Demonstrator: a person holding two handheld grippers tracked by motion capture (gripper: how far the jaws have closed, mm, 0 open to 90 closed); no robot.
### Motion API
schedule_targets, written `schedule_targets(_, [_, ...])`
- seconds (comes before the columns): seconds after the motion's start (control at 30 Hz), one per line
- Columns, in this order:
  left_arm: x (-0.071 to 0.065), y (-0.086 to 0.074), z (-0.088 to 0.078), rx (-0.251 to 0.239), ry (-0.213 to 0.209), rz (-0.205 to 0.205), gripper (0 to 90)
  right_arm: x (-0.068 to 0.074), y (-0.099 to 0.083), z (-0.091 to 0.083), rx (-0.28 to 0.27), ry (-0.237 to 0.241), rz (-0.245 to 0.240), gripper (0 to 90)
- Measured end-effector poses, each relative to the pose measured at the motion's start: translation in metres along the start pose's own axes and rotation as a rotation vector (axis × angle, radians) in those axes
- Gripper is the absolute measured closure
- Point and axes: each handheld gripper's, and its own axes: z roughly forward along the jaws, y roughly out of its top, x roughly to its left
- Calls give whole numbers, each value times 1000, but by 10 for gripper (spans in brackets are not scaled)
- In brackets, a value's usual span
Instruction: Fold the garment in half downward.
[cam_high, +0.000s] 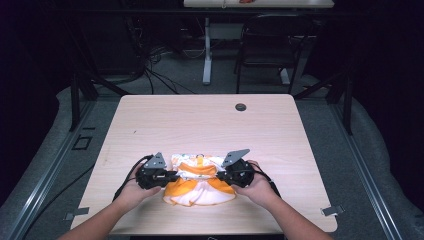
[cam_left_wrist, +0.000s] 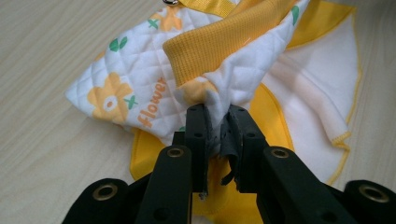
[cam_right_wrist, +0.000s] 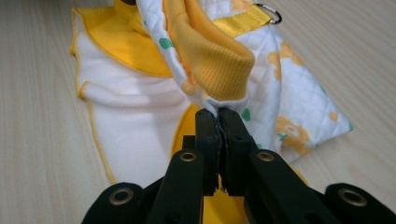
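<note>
1. A small white quilted garment with yellow flower print, yellow ribbed cuffs and yellow trim (cam_high: 199, 180) lies on the pale wood-grain table (cam_high: 200, 120), near its 6 o'clock edge, between the two tools.
2. It looks light, soft and limp; I judge it will sag and drape when lifted, and thin folds could slip from a loose pinch. The ribbed cuffs (cam_left_wrist: 219, 44) and seams seem the firmest places to take hold.
3. The left gripper (cam_left_wrist: 217, 123) sits at the garment's 9 o'clock side, its jaws drawn narrow on a bunch of white fabric just below a cuff.
4. The right gripper (cam_right_wrist: 218, 122) sits at the 3 o'clock side, jaws almost together, pinching the cloth edge under the other cuff.
5. A metal ring on a yellow strap (cam_right_wrist: 268, 13) lies at the garment's 12 o'clock end.
</note>
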Motion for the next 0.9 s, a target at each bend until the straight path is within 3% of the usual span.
schedule_targets(0.23, [-3,1,-13,-27,-5,-14,756,11,-7,-5,-12,-6,5,769])
schedule_targets(0.43, [3,12,-25,-44,13,-19,749,1,1,-23,-81,-34,61,724])
schedule_targets(0.57, [9,19,-31,-64,40,-40,715,-7,7,-27,-93,-55,88,695])
schedule_targets(0.77, [26,27,-17,-55,120,-95,657,-19,15,-14,-71,-81,105,648])
schedule_targets(0.9, [31,27,1,-25,118,-113,610,-22,18,-4,-63,-79,118,615])
